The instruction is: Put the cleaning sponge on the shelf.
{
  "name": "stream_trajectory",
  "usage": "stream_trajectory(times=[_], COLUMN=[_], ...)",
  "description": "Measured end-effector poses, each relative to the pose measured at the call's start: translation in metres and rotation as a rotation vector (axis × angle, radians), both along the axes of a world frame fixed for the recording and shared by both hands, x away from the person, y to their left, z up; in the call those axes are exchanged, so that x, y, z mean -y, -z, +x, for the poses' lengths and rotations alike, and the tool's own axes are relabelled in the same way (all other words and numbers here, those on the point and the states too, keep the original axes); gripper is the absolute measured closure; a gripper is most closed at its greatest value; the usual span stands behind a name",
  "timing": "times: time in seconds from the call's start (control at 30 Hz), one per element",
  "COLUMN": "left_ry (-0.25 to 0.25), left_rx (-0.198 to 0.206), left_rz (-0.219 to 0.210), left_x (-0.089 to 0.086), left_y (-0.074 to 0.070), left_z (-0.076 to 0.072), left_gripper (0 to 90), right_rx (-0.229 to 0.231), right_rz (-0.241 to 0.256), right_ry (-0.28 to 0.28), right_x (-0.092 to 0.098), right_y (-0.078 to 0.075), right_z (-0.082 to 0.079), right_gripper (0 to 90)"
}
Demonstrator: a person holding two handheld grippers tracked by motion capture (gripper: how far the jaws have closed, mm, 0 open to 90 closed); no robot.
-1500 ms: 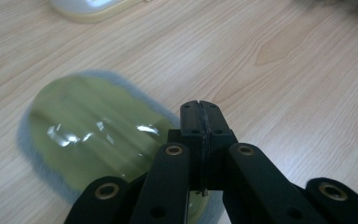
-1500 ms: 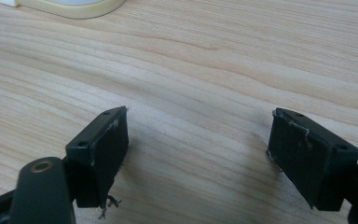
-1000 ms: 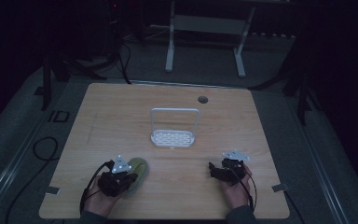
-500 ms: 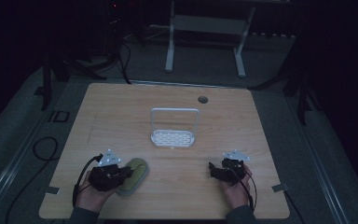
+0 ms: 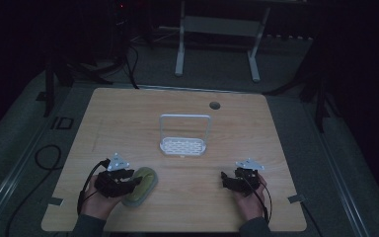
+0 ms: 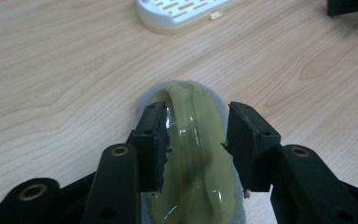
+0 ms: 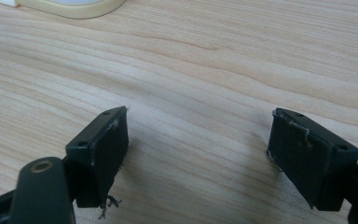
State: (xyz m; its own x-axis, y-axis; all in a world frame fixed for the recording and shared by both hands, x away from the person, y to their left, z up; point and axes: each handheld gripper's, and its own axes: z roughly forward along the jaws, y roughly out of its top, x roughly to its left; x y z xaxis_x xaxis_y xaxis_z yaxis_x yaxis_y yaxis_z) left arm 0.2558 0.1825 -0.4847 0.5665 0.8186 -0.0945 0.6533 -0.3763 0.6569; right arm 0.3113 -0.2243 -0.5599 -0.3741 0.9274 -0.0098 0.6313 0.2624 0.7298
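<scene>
An oval yellow-green pad (image 5: 144, 183) with a grey felt underside lies flat on the wooden table (image 5: 128, 123) at the front left. My left gripper (image 5: 132, 181) points right over it. In the left gripper view its jaws (image 6: 196, 135) stand partly closed with both pads pressed against the sides of the pad's raised glossy ridge (image 6: 191, 98). My right gripper (image 5: 225, 178) rests at the front right and points left. Its jaws (image 7: 198, 140) are wide apart over bare wood with nothing between them.
A white slotted dish with an upright wire handle (image 5: 183, 146) stands at the table's middle; its rim shows in the gripper views (image 6: 177, 11) (image 7: 70, 7). A round cable hole (image 5: 214, 105) sits near the far edge. Cables trail off the front corners.
My left gripper has drawn back to the left and toward the person along the pad, which has shifted slightly the same way. The right gripper has stayed put.
</scene>
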Motion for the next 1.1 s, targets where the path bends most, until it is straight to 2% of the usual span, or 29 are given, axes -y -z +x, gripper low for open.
stream_trajectory(times=[0.2, 0.33, 0.57, 0.8, 0.87, 0.97, 1.1], left_ry=[0.013, 0.012, 0.015, 0.041, 0.045, 0.055, 0.058], left_rx=[-0.043, -0.068, -0.128, -0.179, -0.187, -0.228, -0.251], left_rz=[0.053, 0.091, 0.106, 0.149, 0.152, 0.155, 0.165], left_x=[0.007, 0.011, 0.011, 0.015, 0.015, 0.017, 0.020], left_y=[0.002, 0.000, -0.003, -0.008, -0.009, -0.011, -0.012], left_z=[0.007, 0.011, 0.018, 0.025, 0.026, 0.031, 0.034], left_gripper=[55.4, 57.4, 60.0, 59.5, 59.5, 58.2, 58.0], right_rx=[0.000, 0.000, 0.000, 0.000, 0.001, 0.001, 0.001], right_rz=[-0.001, 0.000, -0.001, -0.001, 0.000, 0.001, 0.000], right_ry=[0.000, 0.000, 0.000, 0.000, 0.000, 0.000, 0.000], right_x=[0.000, 0.000, 0.000, 0.000, 0.000, 0.000, 0.000], right_y=[0.000, 0.000, 0.000, 0.000, 0.000, 0.000, 0.000], right_z=[0.000, 0.000, 0.000, 0.000, 0.000, 0.000, 0.000], right_gripper=[19.7, 19.7, 19.7, 19.7, 19.7, 19.7, 19.7])
